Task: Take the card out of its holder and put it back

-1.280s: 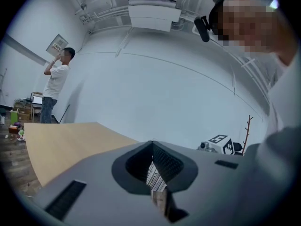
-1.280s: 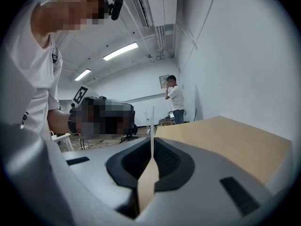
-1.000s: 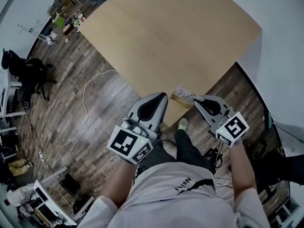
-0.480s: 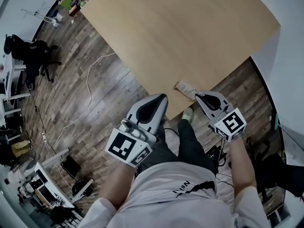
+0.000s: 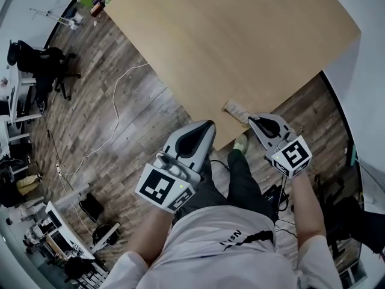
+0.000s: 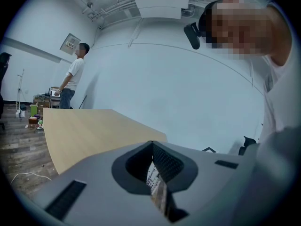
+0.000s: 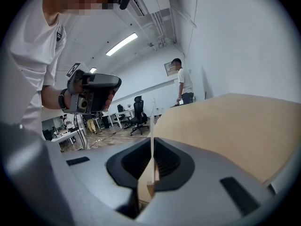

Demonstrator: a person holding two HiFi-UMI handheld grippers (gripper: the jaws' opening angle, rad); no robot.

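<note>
Clamping the jaws of the right gripper [image 7: 152,140] on the card [image 7: 152,111], pads pressing from both sides on a thin white edge rising above the tips. Gripping it upright and seated in the holder [image 7: 151,186], a small wooden block showing just under the pads. Holding the jaws of the left gripper [image 6: 151,144] together at the tips, with nothing between them and only a narrow slit opening lower down between the pads. Hovering with that left gripper just left of the right one, close to the left edge of the table [image 5: 228,35] and apart from the card.

Standing with a pale shoe [image 5: 241,142] on the floor [image 5: 108,116] just below the table's near corner, between the two grippers. Finding card and holder right on that near corner, at the very edge, meeting the right gripper's tip in the head view. Looking beyond onto a broad light-wood top running off to the far side. Looking left onto dark planks, with a white cable [image 5: 115,110] snaking across them. Catching a black office chair [image 5: 51,65] at the far left. Showing, at the table's far end, a person [image 6: 75,74] in a white shirt, standing side-on.
</note>
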